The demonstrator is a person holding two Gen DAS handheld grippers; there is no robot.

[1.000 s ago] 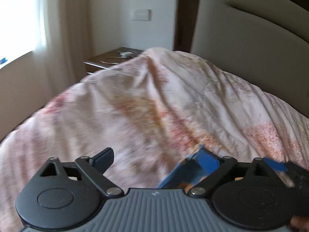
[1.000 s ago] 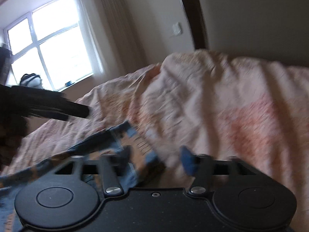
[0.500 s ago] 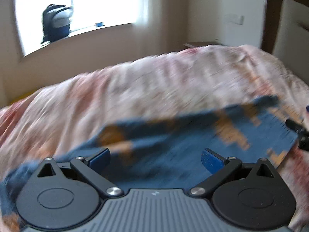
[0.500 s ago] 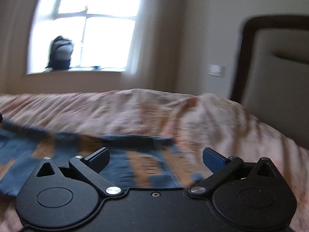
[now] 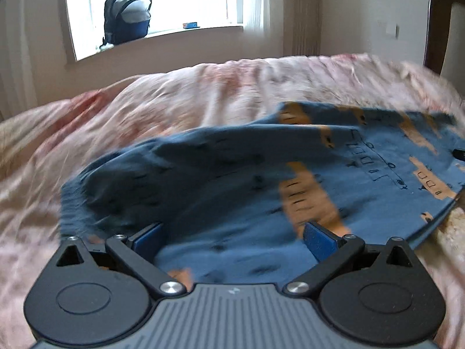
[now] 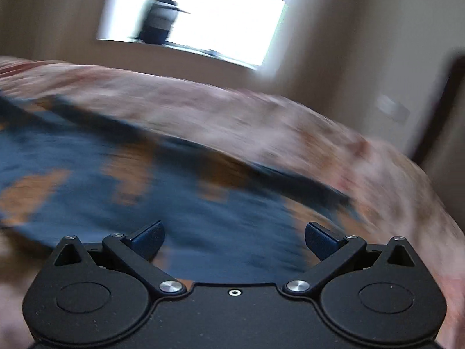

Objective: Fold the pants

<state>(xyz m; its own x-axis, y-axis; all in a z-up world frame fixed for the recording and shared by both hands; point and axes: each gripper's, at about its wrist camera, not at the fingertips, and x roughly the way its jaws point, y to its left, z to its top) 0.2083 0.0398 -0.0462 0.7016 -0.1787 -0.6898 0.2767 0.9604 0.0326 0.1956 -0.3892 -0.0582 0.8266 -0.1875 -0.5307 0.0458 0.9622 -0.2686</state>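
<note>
A: In the left wrist view, what is showing?

B: The pants [image 5: 232, 180] are lying across the middle and right of the frame on the pink bedspread [image 5: 145, 101], blue with orange patches, one rumpled end bunching at centre left. The left gripper [image 5: 232, 235] is hovering at the bottom centre with its jaws standing wide and nothing pinched between them.

A: How are they likely to handle?

B: I'm judging them light, soft and limp, so they'll be sagging and creasing wherever they aren't supported. Pinching a hem or the waistband edge looks better than grabbing the flat middle.

A: And the right wrist view?

B: It's blurring badly. The pants [image 6: 145, 189] are filling the left and centre; the right gripper [image 6: 234, 238] at the bottom is gaping fully wide, empty. The cloth's right edge near centre right looks the nearest place to grip.
</note>
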